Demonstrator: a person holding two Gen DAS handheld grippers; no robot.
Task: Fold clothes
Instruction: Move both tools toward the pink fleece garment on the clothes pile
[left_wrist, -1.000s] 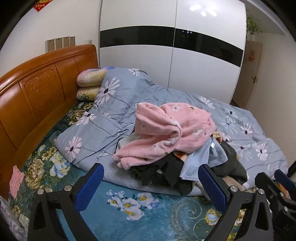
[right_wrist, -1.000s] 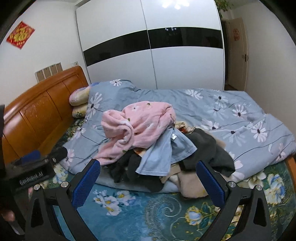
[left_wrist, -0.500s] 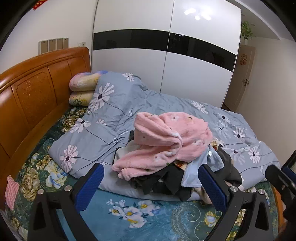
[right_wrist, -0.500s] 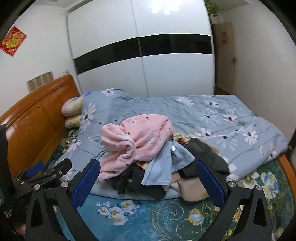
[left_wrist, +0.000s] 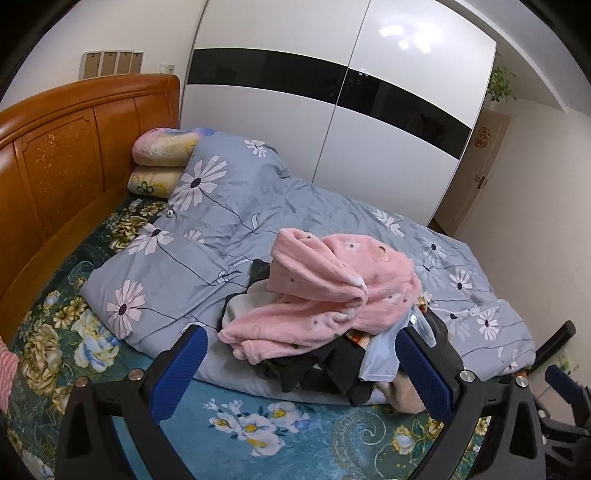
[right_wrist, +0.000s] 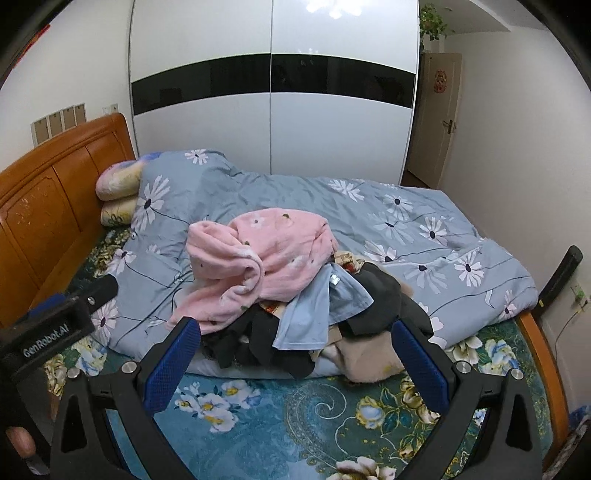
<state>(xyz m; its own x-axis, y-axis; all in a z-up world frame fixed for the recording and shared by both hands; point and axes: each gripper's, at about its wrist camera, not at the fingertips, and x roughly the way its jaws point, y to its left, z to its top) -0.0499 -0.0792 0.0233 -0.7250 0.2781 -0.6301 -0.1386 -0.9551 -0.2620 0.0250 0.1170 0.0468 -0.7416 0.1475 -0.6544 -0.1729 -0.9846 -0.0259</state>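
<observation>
A heap of clothes lies on the bed, topped by a fluffy pink garment (left_wrist: 332, 295) (right_wrist: 258, 266). Under it sit a light blue shirt (right_wrist: 314, 314) (left_wrist: 380, 358), black clothes (right_wrist: 258, 343) (left_wrist: 314, 365) and a beige piece (right_wrist: 365, 358). My left gripper (left_wrist: 301, 347) is open, held back from the heap above the floral sheet, nothing between its blue pads. My right gripper (right_wrist: 295, 338) is open too, also short of the heap and empty. The left gripper's body (right_wrist: 55, 328) shows at the left edge of the right wrist view.
A grey-blue daisy quilt (right_wrist: 406, 229) covers the far side of the bed, over a teal floral sheet (right_wrist: 295, 406). Two pillows (left_wrist: 162, 162) lean against the wooden headboard (left_wrist: 55, 158). A white wardrobe (right_wrist: 273, 92) and a door (right_wrist: 439, 118) stand behind.
Both grippers have pulled back and risen, so the bed and clothes heap look smaller and farther. Their jaws stayed open. The heap has not moved.
</observation>
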